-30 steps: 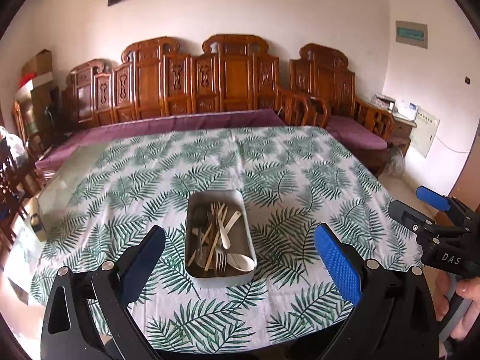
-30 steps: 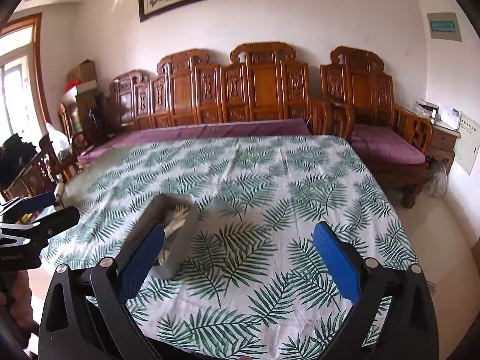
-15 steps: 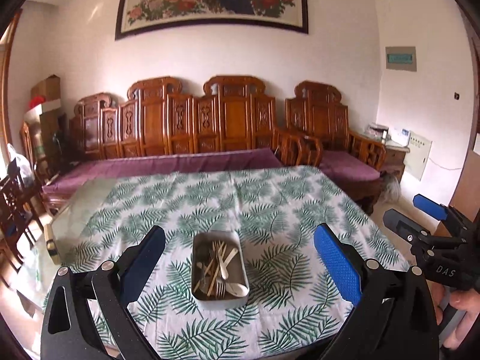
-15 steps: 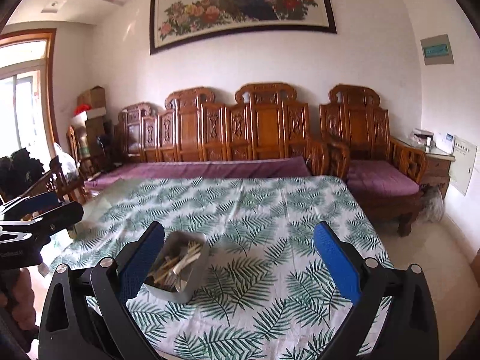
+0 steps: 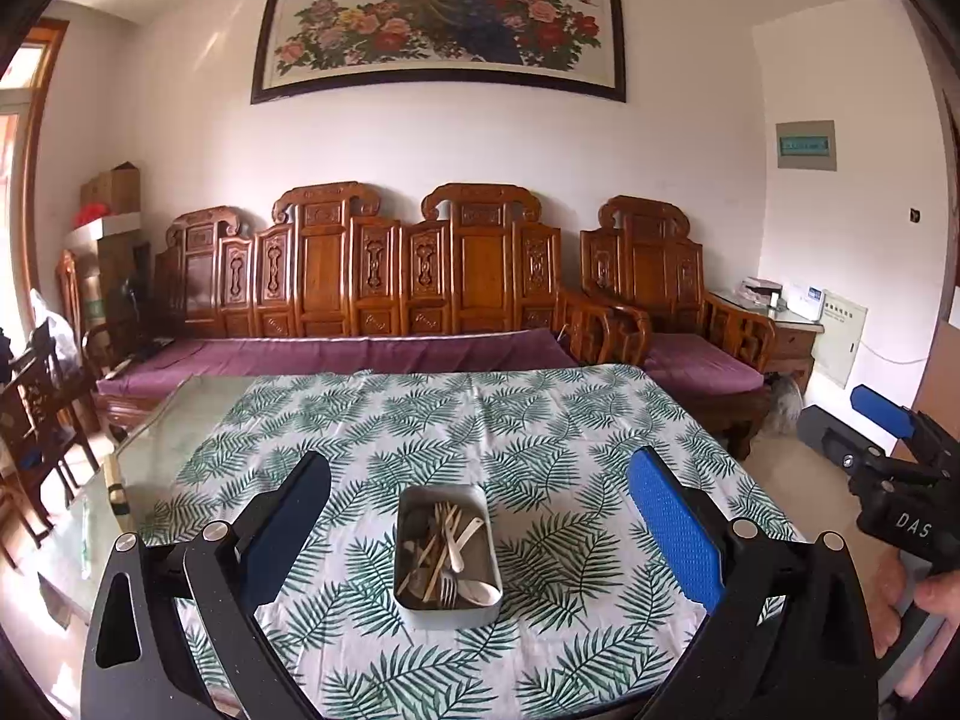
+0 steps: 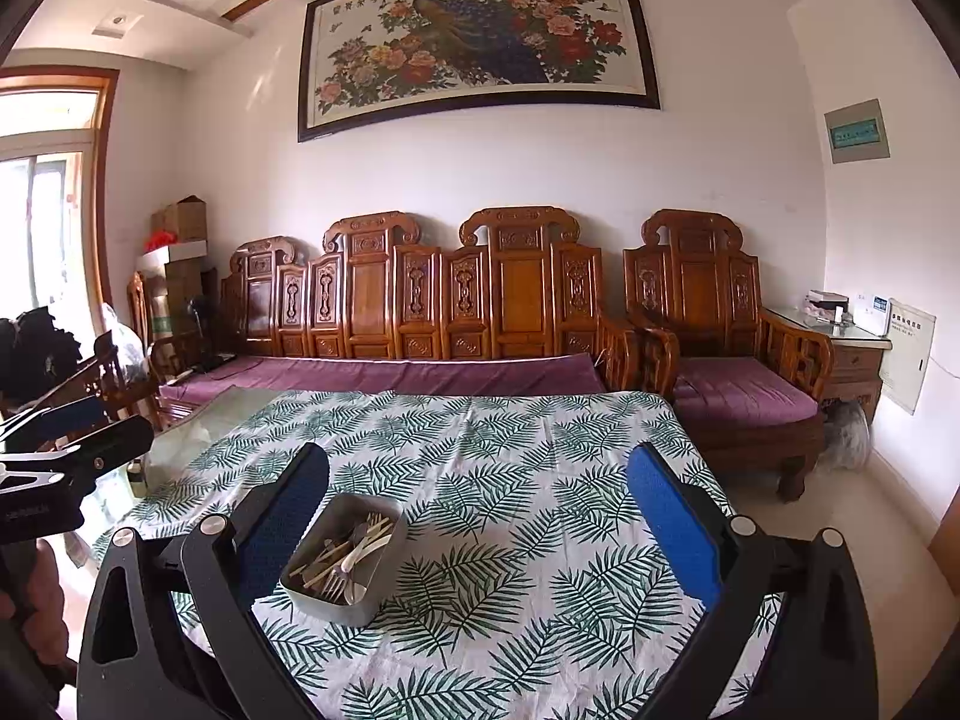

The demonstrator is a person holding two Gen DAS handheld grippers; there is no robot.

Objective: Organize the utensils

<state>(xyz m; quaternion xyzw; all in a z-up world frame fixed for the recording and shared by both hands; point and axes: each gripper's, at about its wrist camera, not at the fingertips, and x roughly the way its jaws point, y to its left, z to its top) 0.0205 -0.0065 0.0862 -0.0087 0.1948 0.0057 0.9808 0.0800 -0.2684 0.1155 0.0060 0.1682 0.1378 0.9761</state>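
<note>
A metal tray sits near the front of the table with the leaf-print cloth. It holds several utensils: wooden sticks, forks and a white spoon. It also shows in the right wrist view, with the utensils inside. My left gripper is open and empty, held back from the table above the tray. My right gripper is open and empty, to the right of the tray. Each gripper shows at the edge of the other's view, the right one and the left one.
A carved wooden sofa with purple cushions stands behind the table. A matching armchair and a side table are at the right. Dark chairs and boxes are at the left. The table's left part is bare glass.
Both grippers have pulled back and tilted up, so the tray looks smaller and farther away and more of the wall and painting shows. Both stay open.
</note>
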